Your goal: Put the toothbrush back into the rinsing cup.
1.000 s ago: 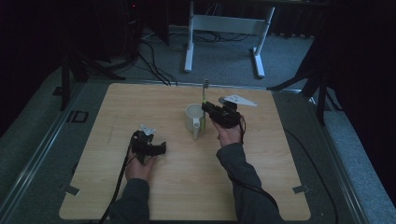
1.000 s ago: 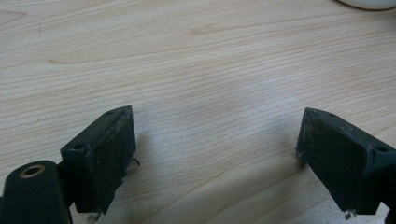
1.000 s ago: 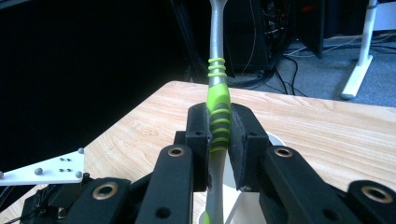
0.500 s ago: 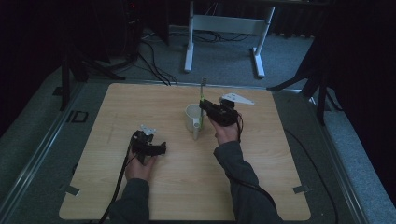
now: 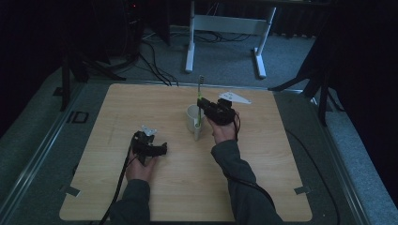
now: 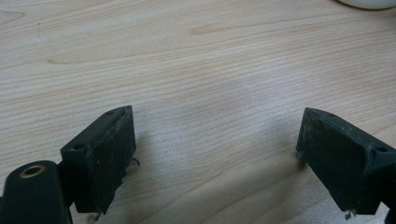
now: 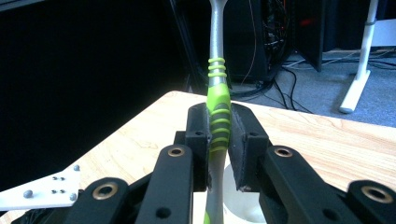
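The high view is dim and murky with black upper corners, while both gripper views are brighter, the wooden table (image 6: 196, 70) evenly lit with soft shadows.

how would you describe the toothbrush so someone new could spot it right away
Find the wooden table, then the white mug near its middle. The toothbrush stands upright just beside the mug, clamped in the right gripper. It is the one thin grey stick with bright green ribbed grip bands.
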The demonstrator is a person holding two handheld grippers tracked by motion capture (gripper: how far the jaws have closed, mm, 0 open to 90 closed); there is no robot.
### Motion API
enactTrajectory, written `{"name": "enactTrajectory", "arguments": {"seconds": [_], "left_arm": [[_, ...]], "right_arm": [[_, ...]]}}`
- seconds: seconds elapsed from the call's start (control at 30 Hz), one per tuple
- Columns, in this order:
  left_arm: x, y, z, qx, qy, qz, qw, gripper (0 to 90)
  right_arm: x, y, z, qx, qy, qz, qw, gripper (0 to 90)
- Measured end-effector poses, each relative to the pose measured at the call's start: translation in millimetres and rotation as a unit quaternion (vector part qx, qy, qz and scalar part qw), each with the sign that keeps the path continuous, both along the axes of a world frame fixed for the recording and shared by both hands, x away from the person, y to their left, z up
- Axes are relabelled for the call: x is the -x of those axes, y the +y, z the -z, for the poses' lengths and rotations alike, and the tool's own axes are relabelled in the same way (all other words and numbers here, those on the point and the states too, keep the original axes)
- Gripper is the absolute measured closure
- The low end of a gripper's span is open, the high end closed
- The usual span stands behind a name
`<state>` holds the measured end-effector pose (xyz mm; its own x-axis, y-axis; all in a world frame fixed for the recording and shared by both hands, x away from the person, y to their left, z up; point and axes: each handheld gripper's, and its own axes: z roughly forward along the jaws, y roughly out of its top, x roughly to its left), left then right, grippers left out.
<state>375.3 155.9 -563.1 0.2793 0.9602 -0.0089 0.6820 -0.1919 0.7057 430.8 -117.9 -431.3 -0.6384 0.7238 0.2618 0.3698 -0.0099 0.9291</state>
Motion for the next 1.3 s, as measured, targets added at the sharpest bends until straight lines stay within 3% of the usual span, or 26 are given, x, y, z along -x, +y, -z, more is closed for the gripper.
{"name": "enactTrajectory", "arguments": {"seconds": [0.67, 1.3], "left_arm": [[0.1, -0.2, 0.0, 0.000, 0.000, -0.001, 1.0000, 12.1], [0.1, -0.2, 0.0, 0.000, 0.000, -0.001, 1.0000, 12.2]], "right_arm": [[-4.1, 5.5, 9.6, 0.017, -0.009, 0.008, 0.9998, 78.6], [-1.6, 7.1, 17.3, 0.015, -0.017, 0.012, 0.9997, 78.5]]}}
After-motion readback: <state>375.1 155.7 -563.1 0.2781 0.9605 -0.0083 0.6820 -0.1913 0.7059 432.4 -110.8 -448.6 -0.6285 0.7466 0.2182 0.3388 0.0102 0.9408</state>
